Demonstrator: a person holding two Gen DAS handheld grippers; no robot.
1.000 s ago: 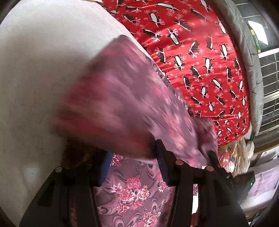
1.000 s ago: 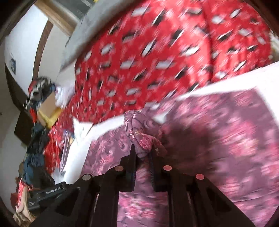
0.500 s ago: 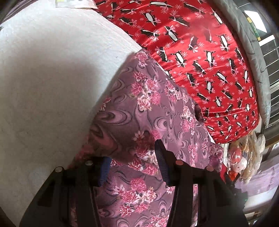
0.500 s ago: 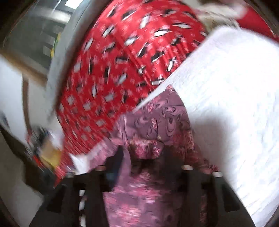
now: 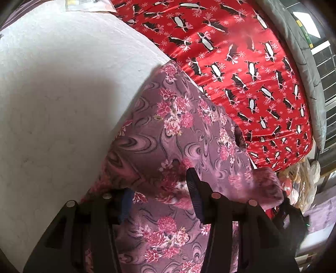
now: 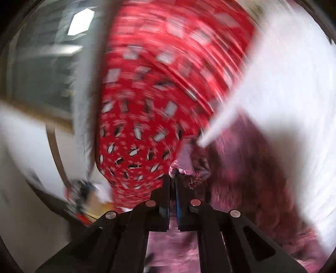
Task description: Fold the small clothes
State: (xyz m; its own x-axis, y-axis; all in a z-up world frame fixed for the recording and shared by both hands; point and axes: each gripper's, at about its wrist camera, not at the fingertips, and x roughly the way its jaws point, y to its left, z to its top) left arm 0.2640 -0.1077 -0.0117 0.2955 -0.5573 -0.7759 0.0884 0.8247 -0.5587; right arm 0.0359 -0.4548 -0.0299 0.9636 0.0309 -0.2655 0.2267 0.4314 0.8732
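A mauve floral garment (image 5: pixel 178 130) lies partly folded on a white padded surface (image 5: pixel 52 105). My left gripper (image 5: pixel 159 189) is open just above the garment, with a fold of the cloth lying between its fingers, not pinched. In the blurred right wrist view, my right gripper (image 6: pixel 172 178) is shut on a bunched edge of the same garment (image 6: pixel 189 168) and holds it lifted. The right gripper's dark body also shows at the right edge of the left wrist view (image 5: pixel 294 212), with cloth hanging from it.
A red penguin-print cover (image 5: pixel 241 63) lies behind the garment, with a grey cushion edge (image 5: pixel 304 52) beyond it. A paper sheet (image 5: pixel 88 4) lies at the far edge of the white surface. Bags and clutter (image 5: pixel 302 184) sit at the right.
The folded flap has settled flat on the garment under my left gripper. My right gripper has swung quickly, still pinching the cloth edge, and its view is now smeared.
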